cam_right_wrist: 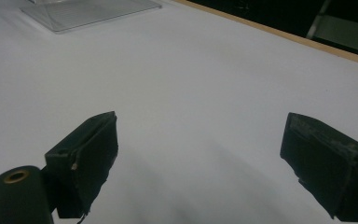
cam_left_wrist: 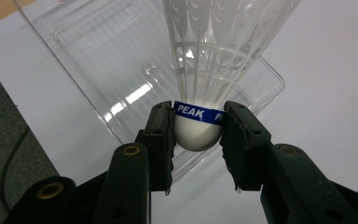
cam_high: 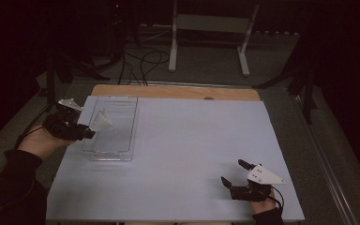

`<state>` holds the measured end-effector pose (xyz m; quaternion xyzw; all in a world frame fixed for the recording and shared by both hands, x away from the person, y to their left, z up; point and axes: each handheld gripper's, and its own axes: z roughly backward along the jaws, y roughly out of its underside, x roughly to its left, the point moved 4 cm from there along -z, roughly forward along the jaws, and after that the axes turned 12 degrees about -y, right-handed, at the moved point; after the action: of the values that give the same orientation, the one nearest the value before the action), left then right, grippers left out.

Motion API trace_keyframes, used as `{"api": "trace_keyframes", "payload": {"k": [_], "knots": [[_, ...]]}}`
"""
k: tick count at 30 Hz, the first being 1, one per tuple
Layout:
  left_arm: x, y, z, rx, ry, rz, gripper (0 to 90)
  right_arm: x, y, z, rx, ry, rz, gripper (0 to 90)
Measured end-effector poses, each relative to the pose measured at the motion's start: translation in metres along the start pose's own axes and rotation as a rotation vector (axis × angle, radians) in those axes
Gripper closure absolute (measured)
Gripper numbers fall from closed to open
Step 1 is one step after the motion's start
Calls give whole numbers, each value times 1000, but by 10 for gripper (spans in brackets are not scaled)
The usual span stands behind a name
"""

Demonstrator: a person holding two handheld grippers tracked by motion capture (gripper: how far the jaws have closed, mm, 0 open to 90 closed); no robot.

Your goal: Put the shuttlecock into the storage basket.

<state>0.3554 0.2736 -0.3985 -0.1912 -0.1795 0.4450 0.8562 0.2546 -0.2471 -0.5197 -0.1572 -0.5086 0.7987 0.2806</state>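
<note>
From up high, we see our left gripper at the left side of the table, holding a white shuttlecock over the near part of a clear plastic tray. The feathers point away from our hand, across the tray. We cannot tell from here if the shuttlecock touches the tray or hangs just above it. Our right gripper is well apart, near the bottom right of the white table top, with nothing close to it. In the left gripper view, the two black jaws squeeze the round white nose of the shuttlecock from both sides, so the left gripper is clamped on it. A blue band goes around the top of the nose, and we can read "PEAK" on it in white letters, then a "P" where a second word begins and gets hidden by the jaw. The tray lies under and behind the feathers. In the right gripper view, the jaws of the right gripper stand wide apart with only bare white table between them, and a corner of the tray shows far off at the top. We think the picking up is done and the shuttlecock is over the tray. What is left is to lower it in and let go.
</note>
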Motion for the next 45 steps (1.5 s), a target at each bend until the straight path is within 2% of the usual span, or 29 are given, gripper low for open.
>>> {"api": "trace_keyframes", "payload": {"k": [3,7,11,13,14,24,35,39,45], "knots": [[0,1,-3,0,-13,16,650,0,0,0,0,-1,0,113],[-2,3,-8,4,-4,16,650,1,0,-1,4,-2,3,113],[-1,6,-16,-2,-15,11,650,0,0,0,3,-1,2,113],[1,7,-19,1,-5,18,649,1,0,0,3,-1,2,113],[2,9,-20,1,-19,20,650,1,0,-1,3,-2,2,113],[9,18,-32,32,-14,40,650,1,0,-1,6,-3,5,113],[10,23,-45,64,-9,28,649,0,0,-1,6,-3,6,113],[9,23,-49,82,-18,-4,649,0,0,-1,6,-3,5,113],[9,24,-54,98,-29,-16,649,0,0,-1,6,-3,6,113]]}}
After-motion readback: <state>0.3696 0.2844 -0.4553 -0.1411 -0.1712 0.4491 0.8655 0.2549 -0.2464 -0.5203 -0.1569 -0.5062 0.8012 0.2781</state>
